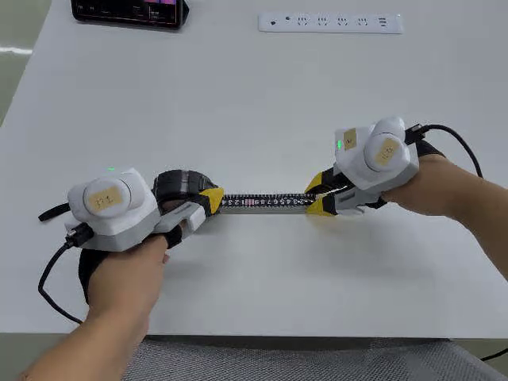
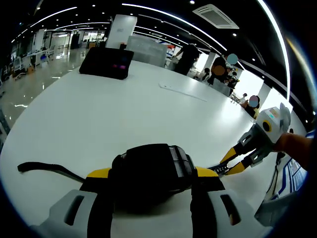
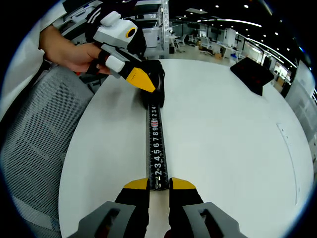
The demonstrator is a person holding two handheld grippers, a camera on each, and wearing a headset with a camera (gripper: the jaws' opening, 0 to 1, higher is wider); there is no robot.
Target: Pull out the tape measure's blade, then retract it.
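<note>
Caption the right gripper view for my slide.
Right gripper pinches the blade, drawn across the white table from the black case held by the left gripper.

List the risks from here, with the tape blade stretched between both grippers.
1. The right gripper pinches only the very end of the black numbered blade; if that grip slips, the blade could snap back toward the black tape measure case.
2. The left gripper clamps the rounded case; a harder pull might twist it loose.
3. Letting go all at once could whip the blade across the white table.
</note>
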